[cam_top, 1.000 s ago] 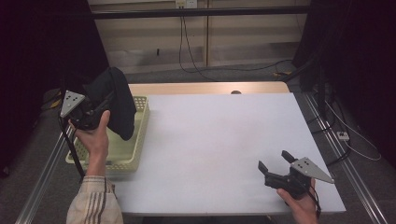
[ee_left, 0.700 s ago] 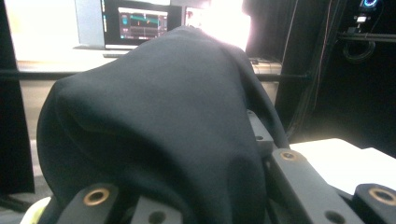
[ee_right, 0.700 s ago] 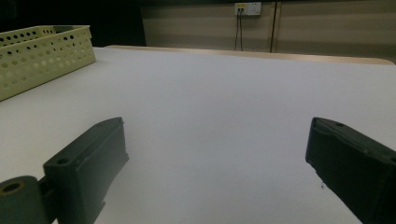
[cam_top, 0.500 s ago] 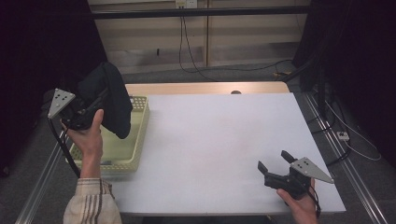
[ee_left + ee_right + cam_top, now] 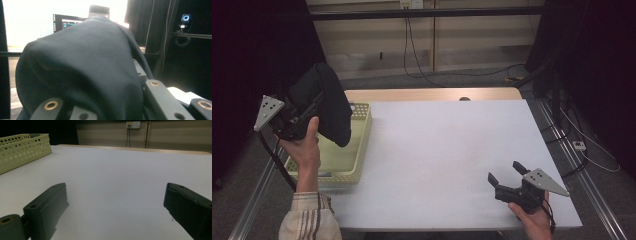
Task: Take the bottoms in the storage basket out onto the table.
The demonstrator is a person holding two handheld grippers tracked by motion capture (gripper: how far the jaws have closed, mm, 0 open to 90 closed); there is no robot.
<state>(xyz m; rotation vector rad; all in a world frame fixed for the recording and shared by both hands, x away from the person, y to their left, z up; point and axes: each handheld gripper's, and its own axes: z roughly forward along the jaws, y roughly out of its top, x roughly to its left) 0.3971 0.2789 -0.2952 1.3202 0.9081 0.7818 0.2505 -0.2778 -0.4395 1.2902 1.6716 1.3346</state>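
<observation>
The dark navy, soft fabric garment (image 5: pixel 329 107) hangs bunched from my left claw (image 5: pixel 309 107), raised in the air above the pale yellow perforated plastic basket (image 5: pixel 357 152) at the left end of the white tabletop (image 5: pixel 442 150). Its lower end droops over the basket's inside; whether it touches the basket I cannot tell. In the left gripper view the same cloth (image 5: pixel 82 70) drapes over my jaws and covers most of what lies ahead, so my left claw is clamped tight on the garment, with folds spilling to both sides of it.

My left hand (image 5: pixel 304 150) grips the claw's body from below, a striped sleeve (image 5: pixel 309 217) at the wrist, just off the tabletop's left edge.

The basket sits on the tabletop's left side, its long side along that edge. In the right gripper view its holed wall (image 5: pixel 23 150) shows far off to the upper left.

My right claw (image 5: pixel 507 175) rests low at the near right corner of the tabletop, well apart from the basket and the garment. Its jaws stand wide apart with nothing between them, only bare white surface beyond. My right hand (image 5: pixel 534 217) holds it from behind.
</observation>
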